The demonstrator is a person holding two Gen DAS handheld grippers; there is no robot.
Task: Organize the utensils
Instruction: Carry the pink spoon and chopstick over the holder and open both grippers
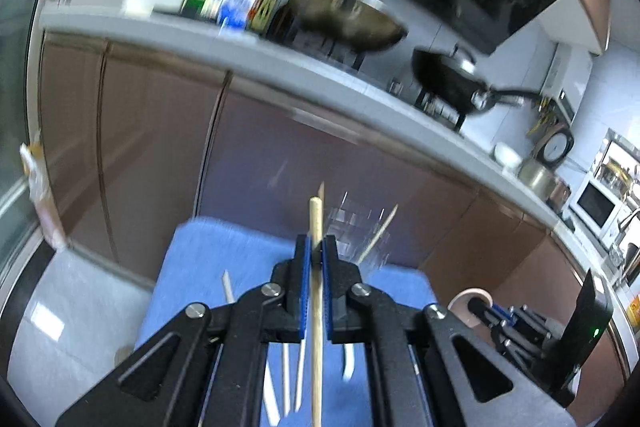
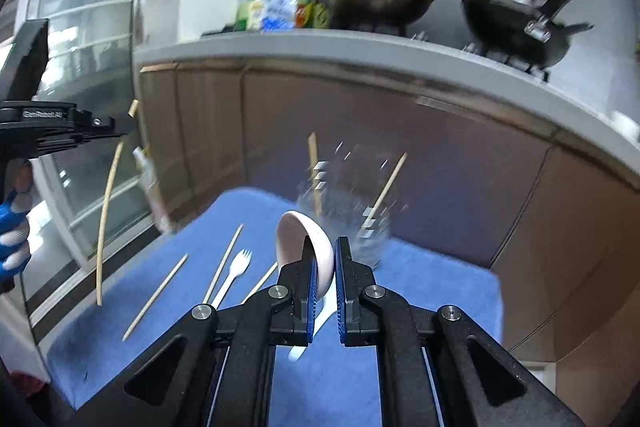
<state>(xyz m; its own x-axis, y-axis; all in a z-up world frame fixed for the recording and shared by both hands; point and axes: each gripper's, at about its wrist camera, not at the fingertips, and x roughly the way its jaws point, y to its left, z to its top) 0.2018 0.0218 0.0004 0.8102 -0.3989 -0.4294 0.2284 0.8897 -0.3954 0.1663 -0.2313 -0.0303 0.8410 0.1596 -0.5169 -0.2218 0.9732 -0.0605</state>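
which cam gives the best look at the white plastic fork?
Right wrist view: the white plastic fork lies in plain sight on the blue mat, tines clear. In the left wrist view the left tool blocks that area; no fork can be made out there.

A wooden chopstick (image 1: 316,291) stands nearly upright, pinched between the left tongs (image 1: 316,247). A white spoon (image 2: 308,247) is held by its bowl in the right tongs (image 2: 326,259). On the blue mat (image 2: 420,291) lie a white plastic fork (image 2: 234,273) and three chopsticks (image 2: 156,297); a clear glass (image 2: 352,223) holds two more.
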